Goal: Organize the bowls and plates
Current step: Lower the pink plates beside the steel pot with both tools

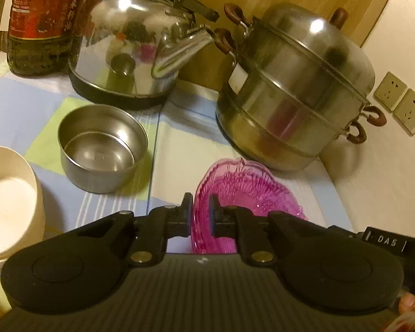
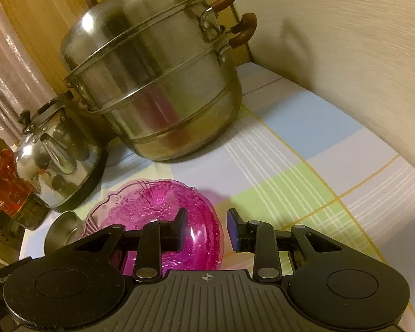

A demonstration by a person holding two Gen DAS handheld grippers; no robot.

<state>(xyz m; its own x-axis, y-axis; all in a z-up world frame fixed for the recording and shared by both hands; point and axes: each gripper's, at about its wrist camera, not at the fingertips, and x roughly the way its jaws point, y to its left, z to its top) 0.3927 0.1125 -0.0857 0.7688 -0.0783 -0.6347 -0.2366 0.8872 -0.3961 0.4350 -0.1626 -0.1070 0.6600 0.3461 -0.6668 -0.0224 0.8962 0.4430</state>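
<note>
The left gripper (image 1: 200,210) has its two fingers closed on the rim of the pink glass bowl (image 1: 243,191), one finger inside the wall and one outside. The bowl is tilted toward its side; whether its far edge touches the checked tablecloth (image 1: 185,149) cannot be told. In the right wrist view the same pink glass bowl (image 2: 155,213) lies just in front of the right gripper (image 2: 207,229), whose jaws stand apart and hold nothing. Its left finger passes in front of the bowl, and its right finger is over bare cloth beside the bowl.

Left of the bowl, a small steel bowl (image 1: 102,146) stands upright on the cloth with nothing inside. At the left edge of the left wrist view there is a stack of white bowls (image 1: 11,202), near the steel bowl but not touching it.

Behind these, a steel steamer pot (image 1: 296,88) with brown handles stands close to the wall, just behind the pink bowl. A shiny steel kettle (image 1: 130,49) is beside it, its spout pointing toward the pot's handles. A bottle with a red label (image 1: 38,19) stands left of the kettle. Two wall sockets (image 1: 401,102) are on the wall to the right of the pot.
</note>
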